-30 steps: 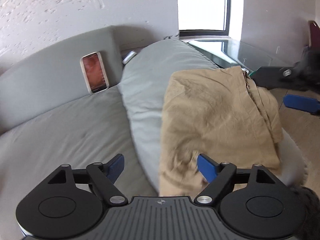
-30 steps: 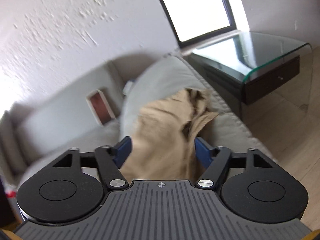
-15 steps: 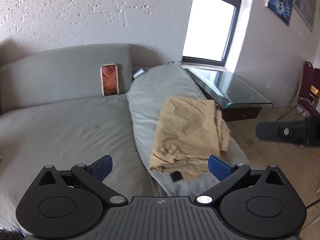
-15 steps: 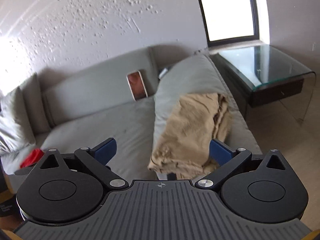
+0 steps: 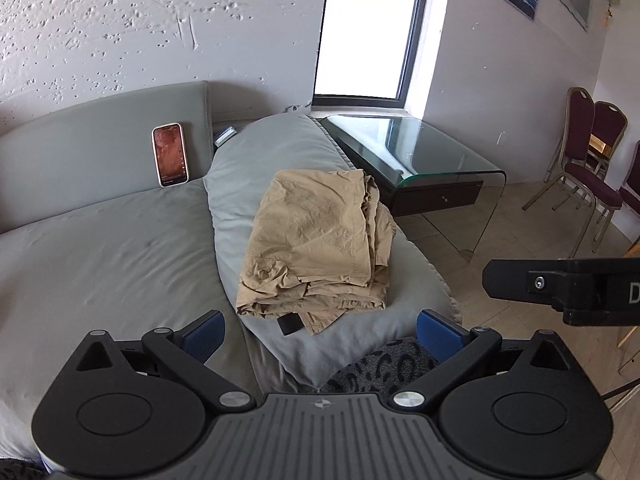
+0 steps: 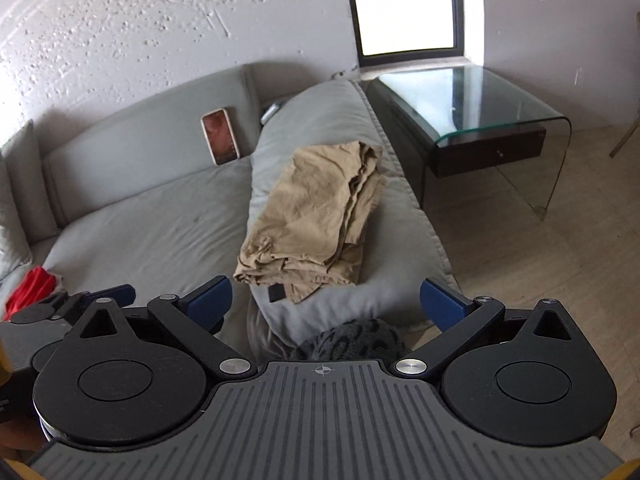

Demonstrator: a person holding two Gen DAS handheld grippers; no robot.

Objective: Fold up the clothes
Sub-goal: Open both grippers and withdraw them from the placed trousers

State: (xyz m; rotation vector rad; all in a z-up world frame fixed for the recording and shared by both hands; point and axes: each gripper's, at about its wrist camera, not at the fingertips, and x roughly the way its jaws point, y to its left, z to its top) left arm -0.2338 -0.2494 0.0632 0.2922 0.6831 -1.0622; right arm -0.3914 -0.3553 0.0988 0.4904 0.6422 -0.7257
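The tan garment (image 5: 316, 240) lies folded in a rumpled stack on the grey cushion (image 5: 256, 160), ahead of both your claws and just beyond their tips, a small dark tag poking out at its near edge. By the look of it the fold on this piece is done and you are between items.

Your left claw (image 5: 320, 330) has just been opening and now stands spread wide, nothing between its blue pads. Your right claw (image 6: 326, 300) has done the same: tips far apart, gripping nothing, the garment clear of both.

The next move, as a judgement, calls for either squaring up the loose right-hand layers of the stack or reaching for a fresh piece.

The right view alone shows a red cloth (image 6: 30, 292) on the sofa (image 6: 160, 232), off to the left of that claw and beside your left claw's body; it may be the next item. The left view alone shows chairs (image 5: 592, 168) to the right, past the glass table (image 5: 420, 148). A phone (image 5: 170, 155) leans on the sofa back, ahead and left.
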